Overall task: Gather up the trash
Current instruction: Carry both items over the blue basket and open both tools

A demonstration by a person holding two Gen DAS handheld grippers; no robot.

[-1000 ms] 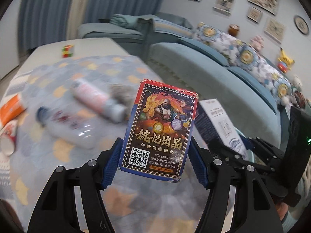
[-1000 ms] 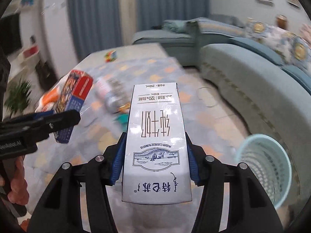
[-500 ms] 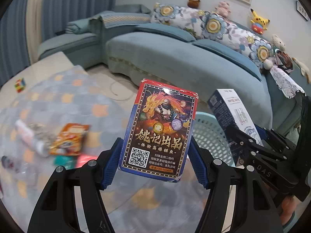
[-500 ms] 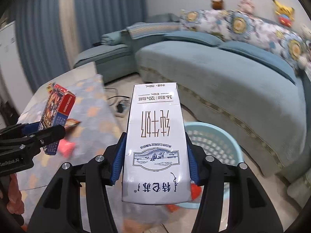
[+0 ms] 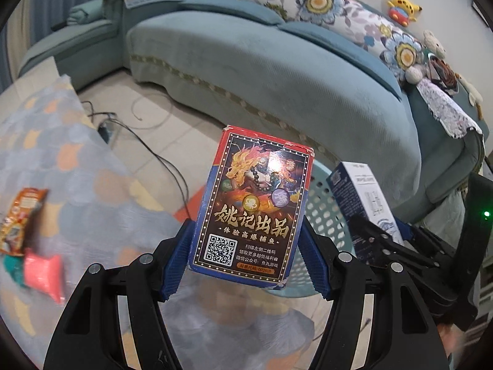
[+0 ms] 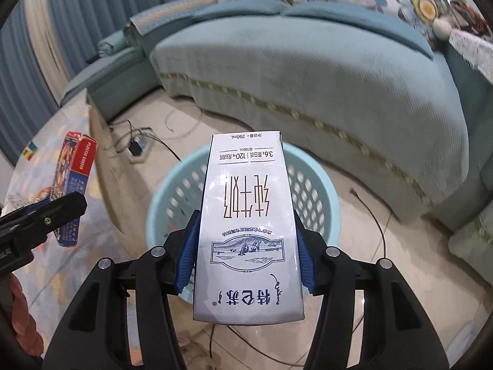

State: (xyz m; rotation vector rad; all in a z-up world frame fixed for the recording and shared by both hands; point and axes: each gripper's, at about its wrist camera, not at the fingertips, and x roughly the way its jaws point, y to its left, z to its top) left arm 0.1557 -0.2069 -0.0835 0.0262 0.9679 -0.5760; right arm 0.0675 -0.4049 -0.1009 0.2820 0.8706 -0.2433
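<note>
Both items carried to the basket, release pending.

We found the right gripper pinching the milk carton directly above the pale blue basket, evidently positioned for a clean drop. The left gripper clamped the card box beside the basket's rim, over the worktop edge, apparently awaiting its turn.

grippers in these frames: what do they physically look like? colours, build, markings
Both match. The left gripper and right gripper have matte black angular arms with triangular cut-outs, silver round pivot screws and ribbed blue finger pads. From the left wrist view, the right unit's black body carries a lit green LED. From the right wrist view, the left unit shows partial white lettering, unreadable. No cables or sleeves visible.
</note>
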